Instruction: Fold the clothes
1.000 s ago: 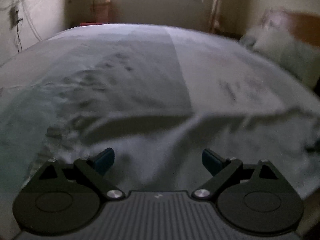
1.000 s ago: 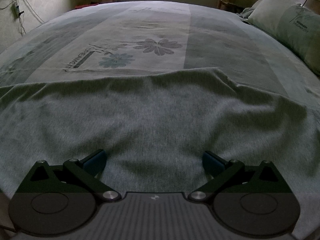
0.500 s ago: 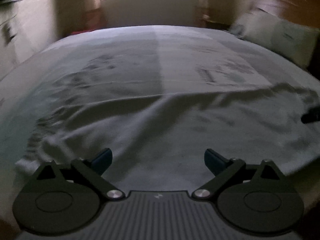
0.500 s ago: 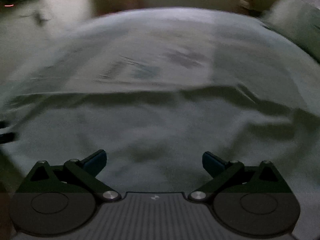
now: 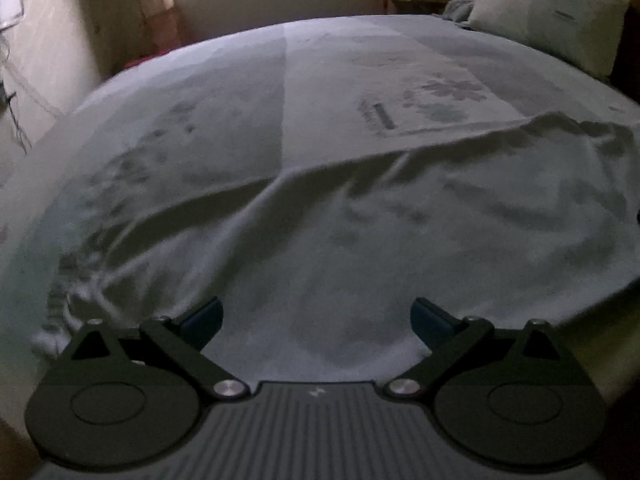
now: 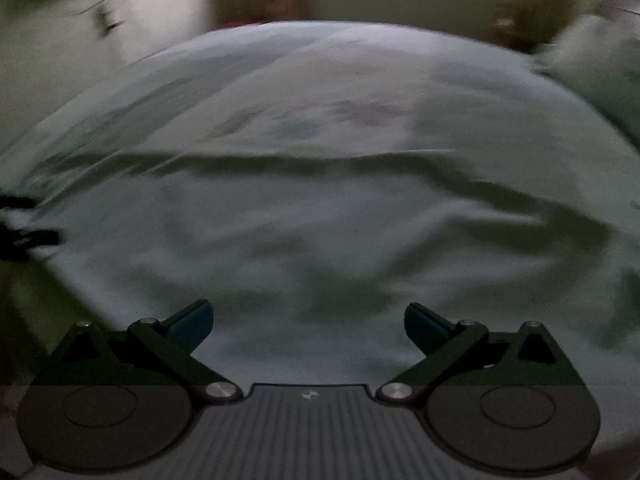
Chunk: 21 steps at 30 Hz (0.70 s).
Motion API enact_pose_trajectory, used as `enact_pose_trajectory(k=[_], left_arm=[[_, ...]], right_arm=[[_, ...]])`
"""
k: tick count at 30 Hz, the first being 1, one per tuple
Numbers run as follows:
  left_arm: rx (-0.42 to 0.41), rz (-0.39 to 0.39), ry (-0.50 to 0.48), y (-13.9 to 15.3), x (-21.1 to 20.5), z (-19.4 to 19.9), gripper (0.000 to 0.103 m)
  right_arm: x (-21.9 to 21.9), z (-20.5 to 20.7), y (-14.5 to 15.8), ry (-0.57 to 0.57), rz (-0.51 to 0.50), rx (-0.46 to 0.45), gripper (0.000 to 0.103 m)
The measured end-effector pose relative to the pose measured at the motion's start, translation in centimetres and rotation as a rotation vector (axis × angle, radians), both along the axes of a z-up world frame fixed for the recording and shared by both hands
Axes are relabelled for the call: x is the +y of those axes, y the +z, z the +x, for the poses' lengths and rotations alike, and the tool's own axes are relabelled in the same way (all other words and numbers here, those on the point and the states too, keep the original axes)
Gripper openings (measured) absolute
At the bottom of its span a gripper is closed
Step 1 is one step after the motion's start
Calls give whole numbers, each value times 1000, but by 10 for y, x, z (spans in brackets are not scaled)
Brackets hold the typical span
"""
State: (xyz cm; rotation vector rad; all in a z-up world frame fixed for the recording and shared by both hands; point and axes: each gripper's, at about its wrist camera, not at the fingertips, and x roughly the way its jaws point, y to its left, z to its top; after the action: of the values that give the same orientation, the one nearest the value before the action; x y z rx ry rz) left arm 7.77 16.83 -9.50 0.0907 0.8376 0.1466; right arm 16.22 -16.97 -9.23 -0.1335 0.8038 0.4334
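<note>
Grey cloth covers nearly everything: a wide bed (image 5: pixel 224 128) with a patterned sheet fills both views, and a pillow (image 5: pixel 548 20) lies at its far corner, toward two o'clock in the left wrist view. On the near part of the bed lies the garment (image 5: pixel 360 248), a pale grey knit piece spread flat with a few soft ridges. Its long axis runs from nine to three o'clock across both views, so its near edge passes just under the fingers and its far edge lies toward twelve.

Both tools hang over the near edge, tilted down at the fabric. The left gripper (image 5: pixel 316 318) has its blue pads spread wide apart; its jaws have just been opening, and nothing is pinched between them, only cloth lying below. The right gripper (image 6: pixel 308 320) likewise stands wide with no fabric caught (that view is blurred, so fine detail is lost). A dark shape at nine o'clock in the right view is probably the other tool, though I cannot tell for sure.

Neither hand looks clearly nearer: each sits over its own half of the near hem. No baskets or boxes are in sight. The fold itself is not yet begun, in my judgement.
</note>
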Motion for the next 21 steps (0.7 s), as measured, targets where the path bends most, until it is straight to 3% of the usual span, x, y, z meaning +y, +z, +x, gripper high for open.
enact_pose_trajectory(k=[3,6,8,10,15,21], left_arm=[[-9,-6,-60,12,-23,17,100],[-17,-8,-150,25,-57,40,100],[-25,-5,-214,34,-81,57,100],[-36,-31,-268,41,-106,72,100],[14,-249,-351,31,-168,110,101],[37,-320,-386,6,-238,128,101]], right_arm=[[-52,8,7,-160,-29,-76,103],[-100,17,10,-251,-14,-85,103],[-124,23,3,-285,-26,-68,103],[-141,27,-12,-315,-50,7,103],[-170,-6,-26,-263,-9,-7,103],[-173,-9,-33,-255,28,-46,103]])
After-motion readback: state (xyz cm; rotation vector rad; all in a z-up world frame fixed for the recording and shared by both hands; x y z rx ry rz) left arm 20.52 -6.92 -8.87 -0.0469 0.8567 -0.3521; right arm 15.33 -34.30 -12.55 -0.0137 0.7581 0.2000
